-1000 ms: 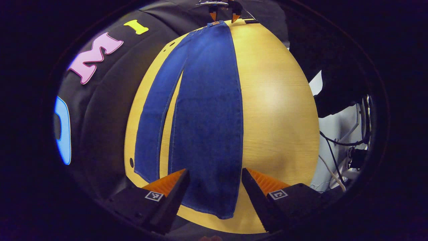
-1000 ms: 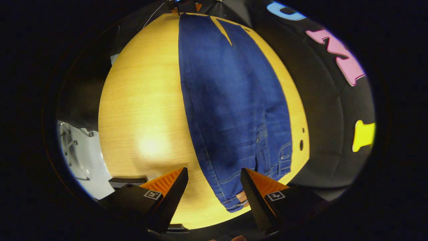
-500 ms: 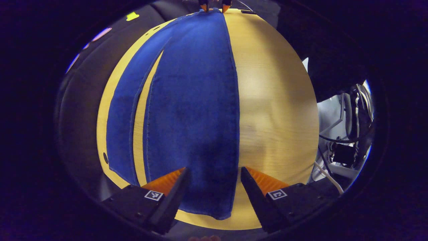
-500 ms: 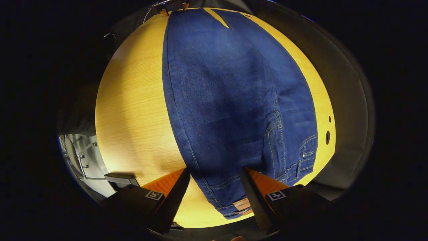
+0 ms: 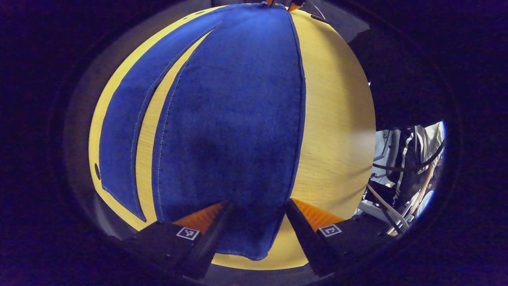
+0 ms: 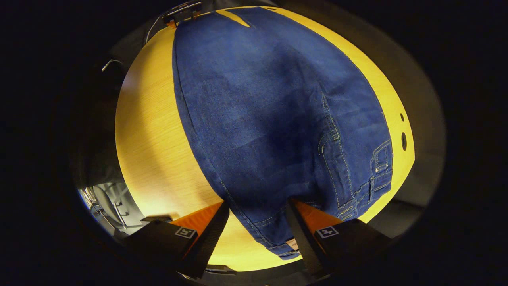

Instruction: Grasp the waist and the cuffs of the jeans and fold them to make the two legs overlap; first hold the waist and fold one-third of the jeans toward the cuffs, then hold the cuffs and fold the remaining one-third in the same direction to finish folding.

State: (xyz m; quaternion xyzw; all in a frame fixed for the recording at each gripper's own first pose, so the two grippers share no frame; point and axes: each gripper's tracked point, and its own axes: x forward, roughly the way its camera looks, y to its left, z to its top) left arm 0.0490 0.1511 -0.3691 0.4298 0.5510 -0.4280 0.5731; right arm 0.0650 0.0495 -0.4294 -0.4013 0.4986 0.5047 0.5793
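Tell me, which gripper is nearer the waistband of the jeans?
The right gripper: its open fingers straddle the waistband of the jeans. The left gripper is at the opposite end, open over a leg cuff.

In the left gripper view the dark blue denim jeans [image 5: 234,131] run out of sight at the top edge, where the other gripper [image 5: 282,4] is cut off (state unreadable). The cuff's corner hides behind the near jaws. In the right gripper view the waistband corner [image 6: 291,244] does likewise.
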